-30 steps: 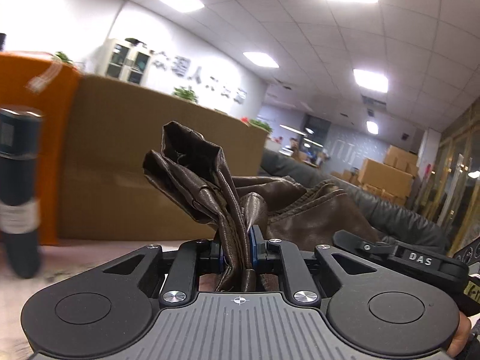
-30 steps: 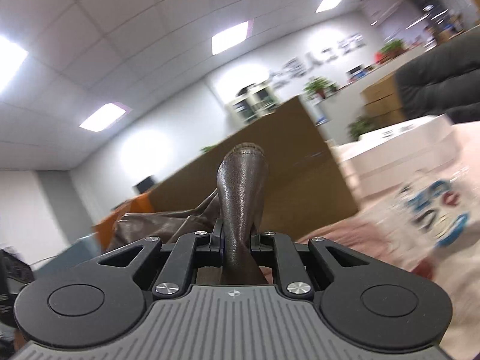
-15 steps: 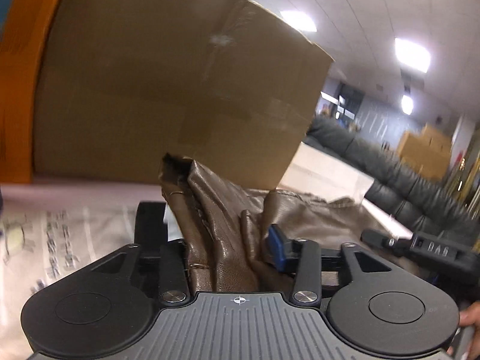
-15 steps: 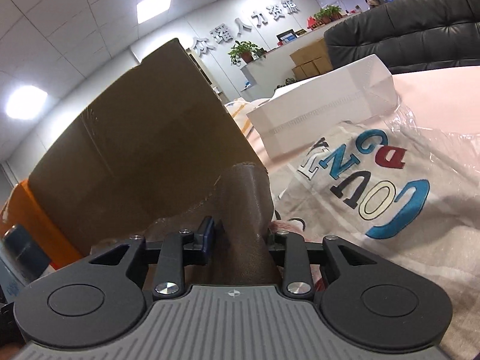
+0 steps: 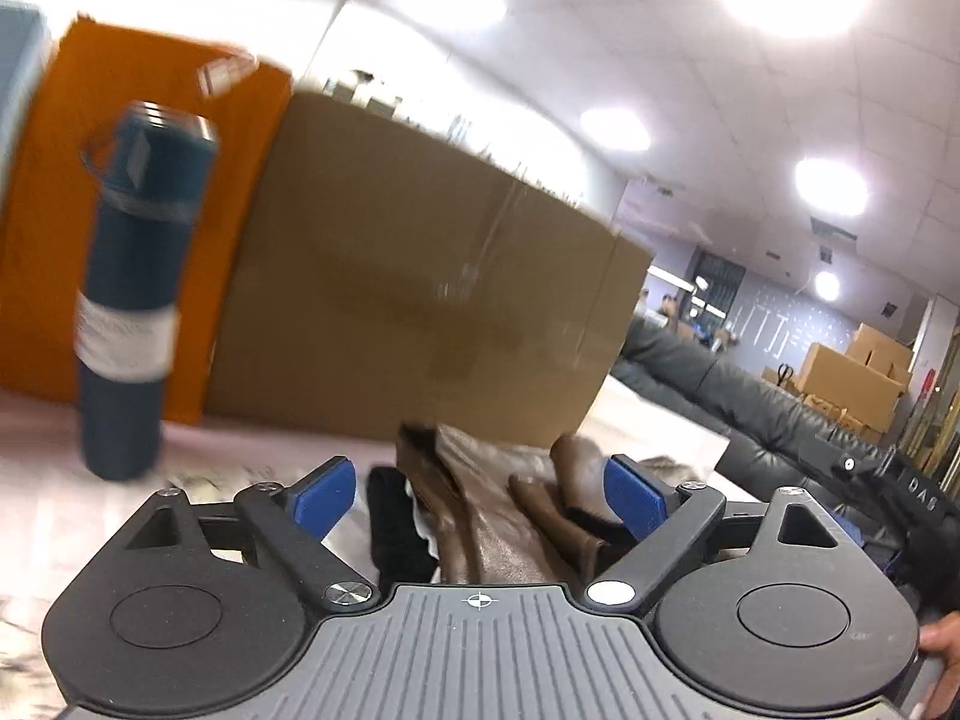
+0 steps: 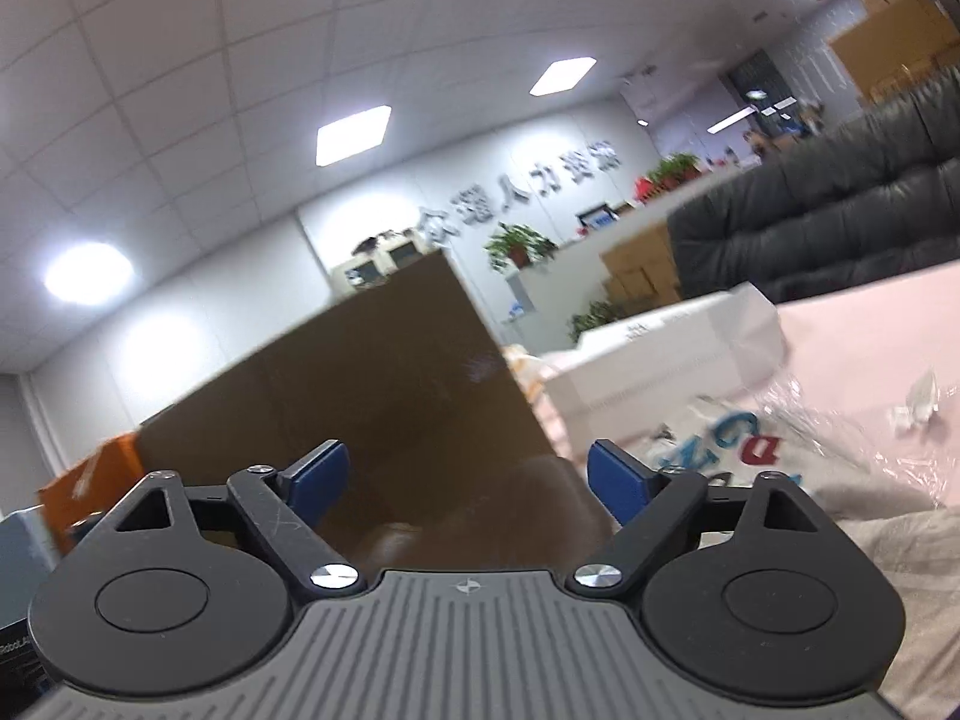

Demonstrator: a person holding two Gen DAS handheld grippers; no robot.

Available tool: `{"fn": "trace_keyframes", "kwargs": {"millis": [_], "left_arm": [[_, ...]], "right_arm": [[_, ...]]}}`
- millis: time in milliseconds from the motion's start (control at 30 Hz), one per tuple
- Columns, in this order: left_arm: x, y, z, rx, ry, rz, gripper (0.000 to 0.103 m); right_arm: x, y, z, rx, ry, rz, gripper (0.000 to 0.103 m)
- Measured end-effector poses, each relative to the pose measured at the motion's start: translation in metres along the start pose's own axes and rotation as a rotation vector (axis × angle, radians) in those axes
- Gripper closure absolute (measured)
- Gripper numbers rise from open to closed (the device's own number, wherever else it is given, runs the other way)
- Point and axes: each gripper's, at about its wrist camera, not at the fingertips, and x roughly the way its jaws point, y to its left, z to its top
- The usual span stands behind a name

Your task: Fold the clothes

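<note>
A brown leather garment [image 5: 480, 516] lies crumpled on the table, with a black part [image 5: 393, 525] beside it. My left gripper [image 5: 477, 495] is open, its blue pads spread either side of the leather folds without pinching them. My right gripper [image 6: 468, 483] is open too; a blurred brown fold of the garment [image 6: 480, 522] lies low between its fingers, loose. The other gripper's black body [image 5: 900, 492] shows at the right of the left wrist view.
A big cardboard box [image 5: 420, 312] stands close behind the garment; it also shows in the right wrist view [image 6: 336, 396]. A dark blue flask [image 5: 135, 294] stands at left, an orange box [image 5: 138, 138] behind. A white box [image 6: 672, 354] and a printed plastic-wrapped bag [image 6: 780, 450] lie at right.
Both grippers have opened and let go of the leather garment, which has dropped from held-up folds onto the table. Both cameras have swung and pulled back a little.
</note>
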Motion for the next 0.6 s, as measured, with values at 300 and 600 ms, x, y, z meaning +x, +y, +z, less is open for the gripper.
{"fn": "trace_keyframes", "kwargs": {"millis": [300, 600], "left_arm": [[-0.122, 0.0, 0.02, 0.169, -0.117, 0.008, 0.003], [-0.179, 0.023, 0.002, 0.265, -0.221, 0.091, 0.0]], "right_arm": [[-0.079, 0.115, 0.002, -0.061, 0.029, 0.099, 0.008], [-0.132, 0.197, -0.065, -0.147, 0.033, -0.028, 0.0]]}}
